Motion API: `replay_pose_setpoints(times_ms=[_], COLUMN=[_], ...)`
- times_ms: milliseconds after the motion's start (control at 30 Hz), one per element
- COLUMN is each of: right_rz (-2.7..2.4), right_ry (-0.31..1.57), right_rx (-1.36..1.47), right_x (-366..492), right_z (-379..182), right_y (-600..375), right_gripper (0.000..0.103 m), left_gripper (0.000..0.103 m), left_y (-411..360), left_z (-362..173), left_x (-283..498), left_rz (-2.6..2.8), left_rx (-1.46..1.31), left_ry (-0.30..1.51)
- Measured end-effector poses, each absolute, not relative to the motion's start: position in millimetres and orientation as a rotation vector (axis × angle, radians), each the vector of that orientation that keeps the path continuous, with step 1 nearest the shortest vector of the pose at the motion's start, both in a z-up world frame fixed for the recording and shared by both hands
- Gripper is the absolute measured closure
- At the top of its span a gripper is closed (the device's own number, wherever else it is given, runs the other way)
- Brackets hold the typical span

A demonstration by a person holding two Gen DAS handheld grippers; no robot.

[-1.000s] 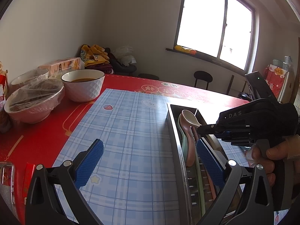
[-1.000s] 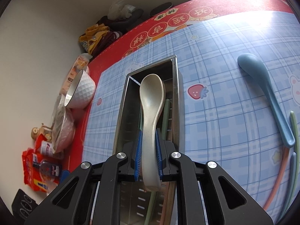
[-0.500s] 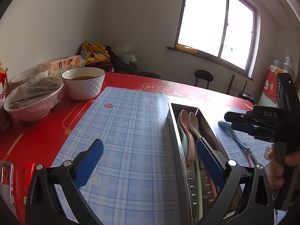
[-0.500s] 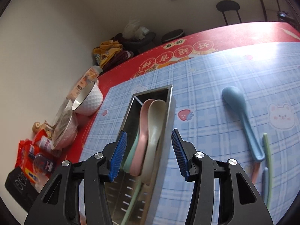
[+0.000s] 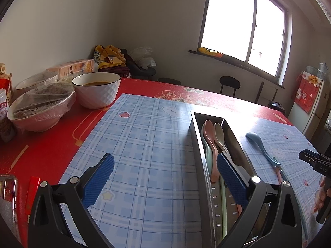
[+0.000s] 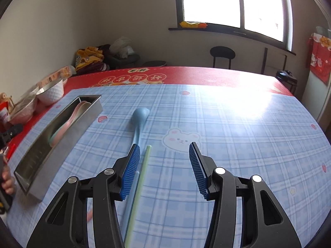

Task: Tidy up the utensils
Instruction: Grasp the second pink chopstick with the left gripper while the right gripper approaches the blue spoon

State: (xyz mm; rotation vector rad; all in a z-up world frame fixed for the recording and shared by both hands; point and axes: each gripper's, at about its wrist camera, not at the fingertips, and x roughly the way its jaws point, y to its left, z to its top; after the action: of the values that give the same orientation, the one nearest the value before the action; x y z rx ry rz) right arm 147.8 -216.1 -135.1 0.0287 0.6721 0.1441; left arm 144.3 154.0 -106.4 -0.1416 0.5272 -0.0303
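Left wrist view: the left gripper [image 5: 164,177] hovers over the blue plaid mat [image 5: 144,148] on the red desk [image 5: 47,144], its blue fingers [image 5: 98,178] spread wide with nothing between them. Its right finger sits in front of the long metal tray [image 5: 196,136], where a pink spoon [image 5: 210,142] and a cream spoon [image 5: 220,134] lie side by side, a green one partly hidden at their left. A blue spoon [image 5: 262,146] rests on the mat just right of the tray. At the far right edge, part of the other gripper and a hand show. A white bowl [image 5: 97,92] and a wrapped bowl [image 5: 41,107] stand on the desk's left side.

Right wrist view — the right gripper [image 6: 164,169] is over the mat, fingers apart and empty. The blue spoon [image 6: 139,122] lies ahead of its left finger, a green chopstick [image 6: 142,169] beside the handle, the tray [image 6: 68,132] off to the left.
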Motion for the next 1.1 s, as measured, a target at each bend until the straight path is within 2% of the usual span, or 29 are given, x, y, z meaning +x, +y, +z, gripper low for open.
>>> replay_pose_setpoints(times_ms=[133,200,367,433,533,600,800,1100], right_rz=[0.161,0.177,0.184,0.189,0.199,0.203,0.243,0.288], right_ry=[0.7,0.709,0.716,0.724,0.741,0.741,0.747,0.762], right_rx=[0.0,-0.006,0.03,0.059,0.11,0.141,0.225,0.269], right_x=[140,138,135,136,138,137,138,141], right_z=[-142,-146,-150,-151,-154,-155,-158,-161], right_y=[-224,-226,-231,-234,-242,-247,-258,-264], right_gripper=[0.054,0.054,0.054,0.054,0.054,0.054,0.054,0.054], left_gripper=[0.008,0.014,0.02,0.026,0.042,0.057,0.077,0.086], left_y=[137,122,47,11,-32,-51,-73,-81], left_z=[-92,-77,-52,-59,-82,-98,-132,-156], left_x=[131,119,93,90,93,100,124,133], left_rz=[-0.004,-0.056,-0.261,-0.367,-0.461,-0.472,-0.479,-0.483], left_rx=[-0.064,-0.062,0.044,0.091,0.136,0.161,0.183,0.225], left_ry=[0.49,0.467,0.445,0.5,0.61,0.675,0.811,0.886])
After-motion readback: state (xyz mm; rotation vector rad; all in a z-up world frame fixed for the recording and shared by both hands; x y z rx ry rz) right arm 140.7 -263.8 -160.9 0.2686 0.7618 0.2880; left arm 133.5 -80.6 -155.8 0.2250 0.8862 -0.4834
